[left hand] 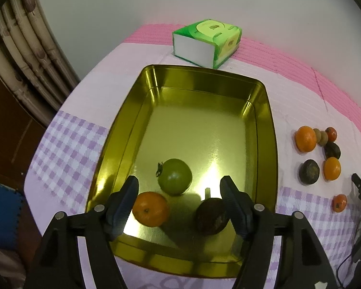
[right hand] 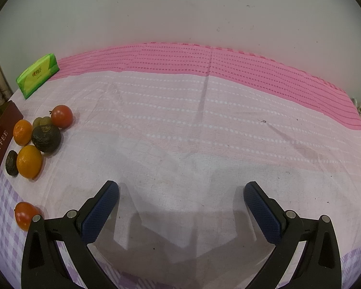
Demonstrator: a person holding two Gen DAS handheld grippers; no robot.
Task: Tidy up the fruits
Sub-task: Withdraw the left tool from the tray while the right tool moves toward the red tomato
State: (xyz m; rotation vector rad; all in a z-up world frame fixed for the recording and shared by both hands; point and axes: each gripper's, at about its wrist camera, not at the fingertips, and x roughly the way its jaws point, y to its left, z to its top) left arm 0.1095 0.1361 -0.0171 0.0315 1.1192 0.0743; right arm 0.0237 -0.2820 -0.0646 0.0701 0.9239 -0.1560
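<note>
Inside the gold tin tray (left hand: 264, 130) lie three fruits: a green tomato (left hand: 175, 179) near the middle, an orange (left hand: 150, 208) at its near left and a dark avocado (left hand: 211, 216) at its near right, each apart from the others. Above this near end of the tray hangs the left gripper (left hand: 179, 204), its jaws spread wide and holding nothing; the orange sits just beside the left finger and the avocado just beside the right one. On the cloth to the right of the tray is a loose group of more fruit (right hand: 39, 139): oranges, dark fruits, small brownish ones and a red tomato (right hand: 62, 116), with one more red-orange fruit (right hand: 24, 215) lying alone nearer to the camera. Over the bare pink cloth (right hand: 192, 132) is the right gripper (right hand: 181, 204), also wide open and empty. A green tissue pack (left hand: 207, 42) stands behind the tray, near the white wall (right hand: 180, 12).
</note>
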